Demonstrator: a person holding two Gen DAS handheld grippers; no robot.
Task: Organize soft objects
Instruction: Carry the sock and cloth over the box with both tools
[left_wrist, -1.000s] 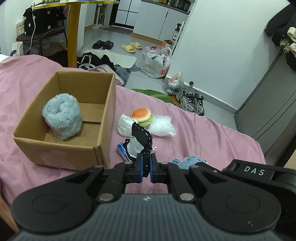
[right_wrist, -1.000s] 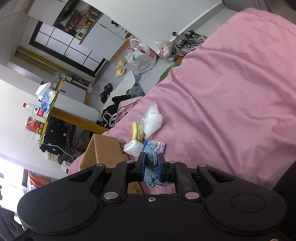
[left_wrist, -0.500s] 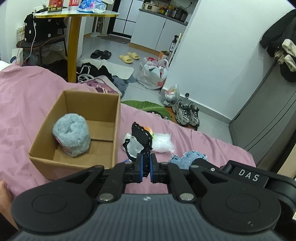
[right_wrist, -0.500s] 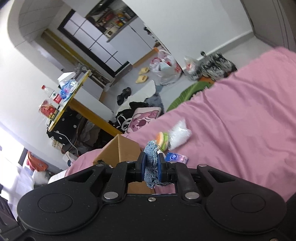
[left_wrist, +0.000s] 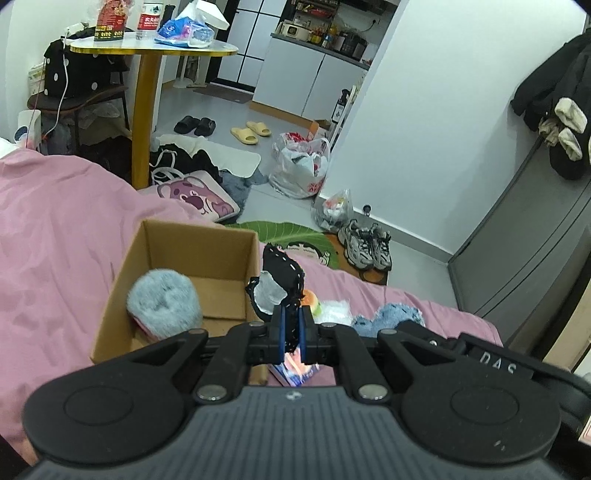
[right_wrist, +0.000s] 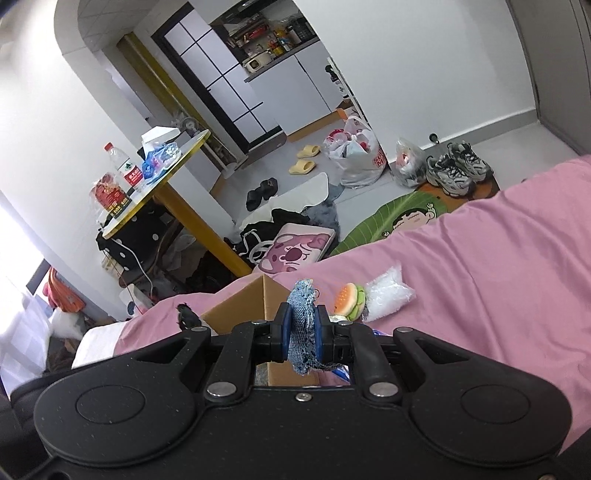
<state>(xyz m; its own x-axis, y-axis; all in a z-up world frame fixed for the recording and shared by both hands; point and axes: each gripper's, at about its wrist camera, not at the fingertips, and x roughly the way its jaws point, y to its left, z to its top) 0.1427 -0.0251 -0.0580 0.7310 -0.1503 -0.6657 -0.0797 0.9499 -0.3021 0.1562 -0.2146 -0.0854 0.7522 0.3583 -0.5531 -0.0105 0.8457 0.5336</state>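
Observation:
My left gripper (left_wrist: 291, 325) is shut on a black cloth piece with white stitching (left_wrist: 282, 275), held up above the pink bed beside the open cardboard box (left_wrist: 192, 240). A rolled grey fluffy towel (left_wrist: 164, 304) stands inside that box. My right gripper (right_wrist: 301, 332) is shut on a frayed blue denim piece (right_wrist: 302, 306), which shows in the left wrist view as a blue tuft (left_wrist: 388, 317). A burger plush (right_wrist: 351, 301) and a clear plastic bag (right_wrist: 388, 293) lie on the bed to the right of the box (right_wrist: 243, 306).
The pink bedsheet (right_wrist: 498, 258) spreads wide to the right. A small blue packet (left_wrist: 293, 371) lies under my left gripper. Past the bed edge are a yellow-legged round table (left_wrist: 147, 92), a pink cushion (left_wrist: 195, 197), shoes (left_wrist: 365, 247) and bags on the floor.
Both grippers have risen from the bed with their cloth pieces still gripped. The right wrist view has rolled upright. The box and the burger plush now sit lower and nearer in both views.

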